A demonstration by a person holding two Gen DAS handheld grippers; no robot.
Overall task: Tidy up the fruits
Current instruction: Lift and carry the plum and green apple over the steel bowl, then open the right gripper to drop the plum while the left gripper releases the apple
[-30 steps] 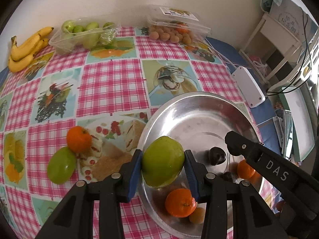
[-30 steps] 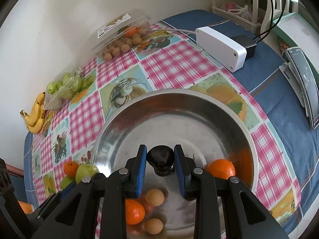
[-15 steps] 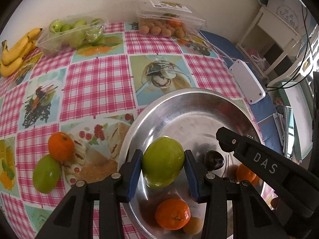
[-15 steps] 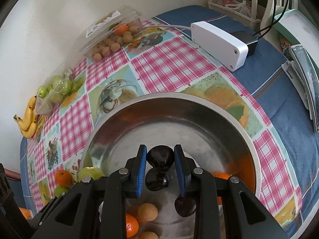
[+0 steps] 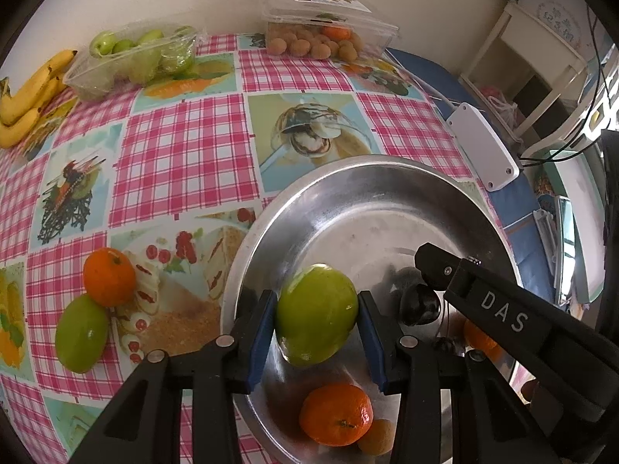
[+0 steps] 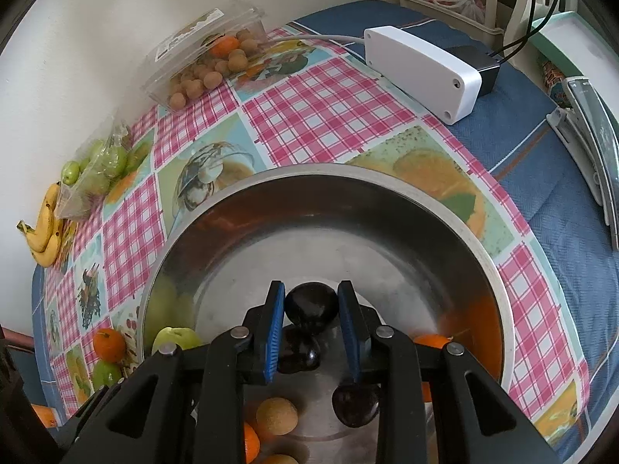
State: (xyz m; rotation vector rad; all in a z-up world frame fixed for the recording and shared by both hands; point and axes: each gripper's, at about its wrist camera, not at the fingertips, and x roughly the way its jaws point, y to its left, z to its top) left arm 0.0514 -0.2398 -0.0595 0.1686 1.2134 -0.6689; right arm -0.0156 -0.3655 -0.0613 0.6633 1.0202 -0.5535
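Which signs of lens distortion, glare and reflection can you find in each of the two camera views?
Left wrist view: fisheye bends the checked tablecloth lines, dark corners ring the frame, and the steel bowl shows soft glare. Right wrist view: the same curving and dark corners; the bowl's wall mirrors orange, and the dark plum in the tongs carries small highlights.

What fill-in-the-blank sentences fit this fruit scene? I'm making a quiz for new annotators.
1. The left gripper is shut on a ____ fruit.
2. The right gripper holds a dark plum over the metal ____.
3. Against the wall, beside the bag of green fruit, lies a bunch of ____.
4. On the tablecloth an orange touches a green ____.

Missing words: green; bowl; bananas; fruit
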